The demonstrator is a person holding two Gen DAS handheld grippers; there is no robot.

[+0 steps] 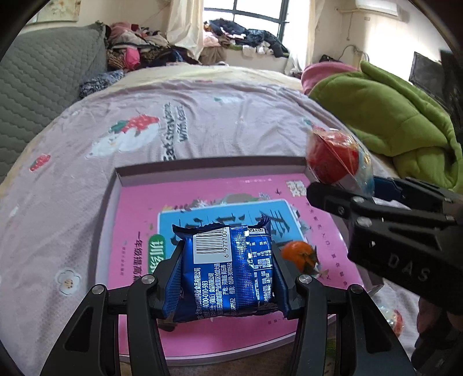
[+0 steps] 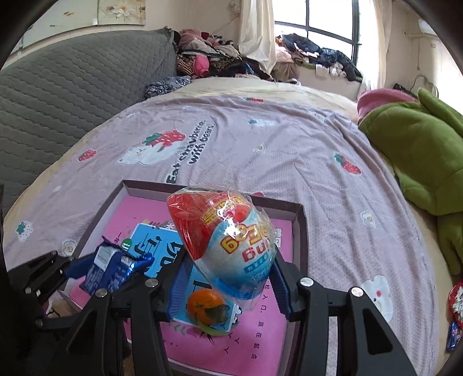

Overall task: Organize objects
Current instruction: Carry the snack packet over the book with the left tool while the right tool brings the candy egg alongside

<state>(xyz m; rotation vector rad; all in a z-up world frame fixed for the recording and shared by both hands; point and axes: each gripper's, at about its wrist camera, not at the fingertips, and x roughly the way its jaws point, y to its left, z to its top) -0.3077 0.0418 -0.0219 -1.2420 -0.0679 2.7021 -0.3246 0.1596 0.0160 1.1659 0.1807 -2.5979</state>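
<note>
left gripper (image 1: 228,277) – clamps blue packet (image 1: 228,269) | right gripper (image 2: 228,269) – clamps wrapped egg (image 2: 228,240) | above tray (image 1: 121,185)

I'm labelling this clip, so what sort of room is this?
Most likely a bedroom in a home: a bed with a strawberry-print sheet and a padded grey headboard, and clothes heaped by a curtained window.
</note>
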